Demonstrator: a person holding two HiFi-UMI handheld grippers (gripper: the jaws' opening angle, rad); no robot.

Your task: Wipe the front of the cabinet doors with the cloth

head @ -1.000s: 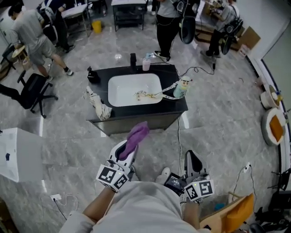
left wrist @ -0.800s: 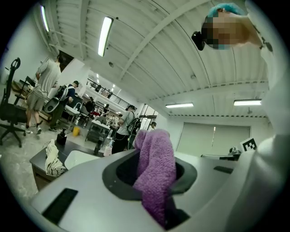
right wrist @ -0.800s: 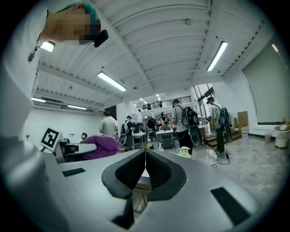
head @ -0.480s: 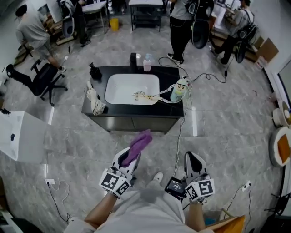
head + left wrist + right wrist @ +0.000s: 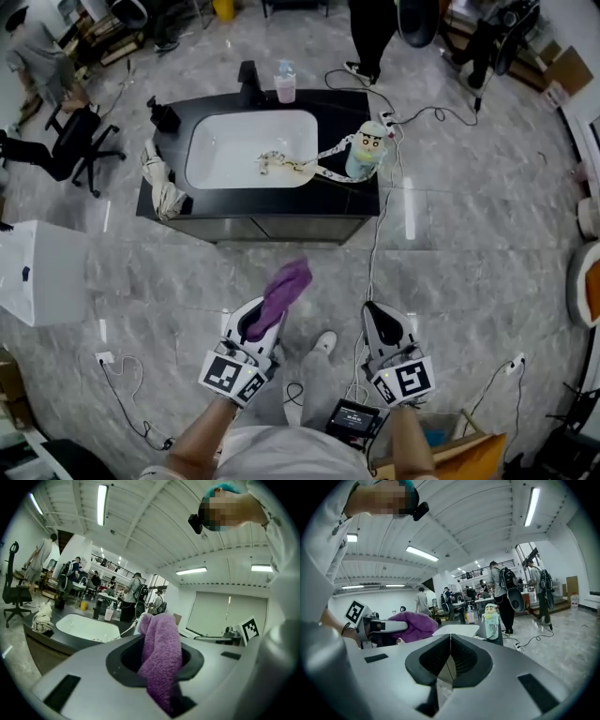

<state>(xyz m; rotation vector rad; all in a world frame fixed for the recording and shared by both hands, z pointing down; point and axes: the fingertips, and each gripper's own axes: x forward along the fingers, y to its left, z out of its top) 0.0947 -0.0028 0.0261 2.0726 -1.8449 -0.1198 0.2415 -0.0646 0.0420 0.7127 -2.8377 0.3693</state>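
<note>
Left claw (image 5: 266,309) is clamped on the purple cloth (image 5: 284,286). The cloth sticks out past the tips, and in the left gripper view it droops down between the jaws. Right claw (image 5: 379,319) is pinched fully together with nothing in it. Both are held low over the grey floor (image 5: 469,244), well apart from the cabinet (image 5: 258,228), whose doors face the person. There's a white sink (image 5: 246,159) on top, a cartoon bottle (image 5: 366,152) at its right, and a rag (image 5: 162,190) draped over the left corner.
</note>
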